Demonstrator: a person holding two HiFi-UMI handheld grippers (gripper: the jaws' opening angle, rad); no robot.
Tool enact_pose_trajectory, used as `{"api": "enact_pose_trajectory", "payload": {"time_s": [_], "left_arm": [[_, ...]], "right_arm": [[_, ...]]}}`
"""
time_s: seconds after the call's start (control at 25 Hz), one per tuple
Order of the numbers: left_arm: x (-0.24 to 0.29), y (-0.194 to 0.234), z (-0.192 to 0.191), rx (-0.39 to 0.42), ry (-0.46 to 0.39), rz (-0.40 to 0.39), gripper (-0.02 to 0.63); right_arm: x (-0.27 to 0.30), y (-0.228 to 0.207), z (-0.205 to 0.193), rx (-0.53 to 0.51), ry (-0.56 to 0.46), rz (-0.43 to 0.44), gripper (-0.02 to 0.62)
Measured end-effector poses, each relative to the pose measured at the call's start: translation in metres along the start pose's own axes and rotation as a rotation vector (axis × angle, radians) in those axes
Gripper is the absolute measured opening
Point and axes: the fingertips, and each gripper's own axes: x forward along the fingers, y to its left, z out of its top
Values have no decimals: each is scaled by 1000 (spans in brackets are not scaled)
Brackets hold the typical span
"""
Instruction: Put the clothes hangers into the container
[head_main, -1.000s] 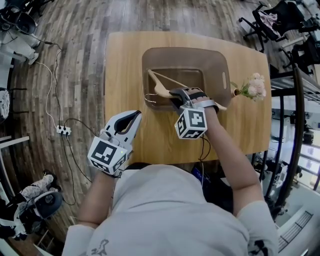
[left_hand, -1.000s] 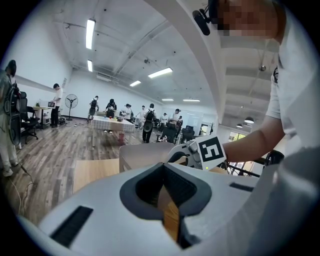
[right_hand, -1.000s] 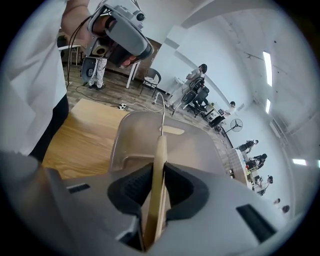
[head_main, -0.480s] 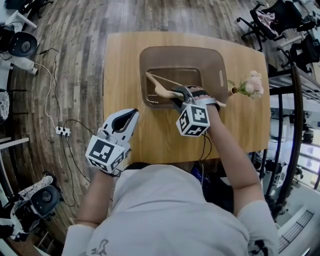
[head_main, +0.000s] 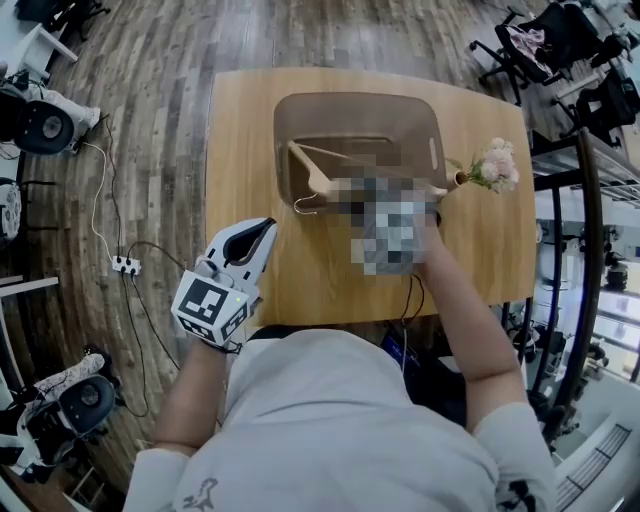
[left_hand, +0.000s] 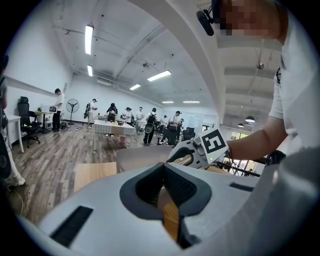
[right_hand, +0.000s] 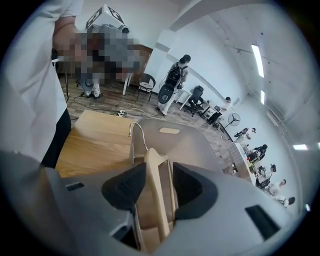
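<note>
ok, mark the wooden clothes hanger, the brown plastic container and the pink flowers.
wooden clothes hanger (right_hand: 156, 185), right gripper view, on its long wooden arm.
brown plastic container (head_main: 350, 108), head view, on the far wall.
pink flowers (head_main: 497, 165), head view, on the blossoms.

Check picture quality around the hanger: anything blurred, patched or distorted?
Head view: sharp, but a mosaic patch hides the right gripper and the hanger's middle. Right gripper view: fisheye-bent, evenly lit; hanger clear between jaws that have just been opening. Left gripper view: sharp, fisheye.
</note>
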Motion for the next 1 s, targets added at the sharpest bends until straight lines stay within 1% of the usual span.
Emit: {"api": "enact_pose_trajectory", "payload": {"time_s": [0.24,0.44,0.48,0.56,0.68,0.88,0.96,1.0], "left_arm": [[-4,-19,5,23,-15,-3,6],[-8,-37,13,48,-33,-6,6],[-10,-42,14,54,-36,-8,6],[-14,-51,16,64,-42,-9,6],[-17,-67,16,79,-51,-11,6],[-28,-93,19,99,-63,-18,6],[-33,-106,19,105,-68,-21,6],[-35,-112,18,106,-71,-23,6]], "right_arm": [[-26,5,0,28,-25,-46,176],[-54,10,-2,64,-38,-103,169],[-60,11,-1,74,-48,-119,163],[-75,14,2,103,-81,-153,129],[-98,22,0,144,-115,-193,114],[-131,45,-2,200,-145,-239,78],[-145,56,-1,236,-175,-258,61],[-153,61,0,255,-198,-267,41]]}}
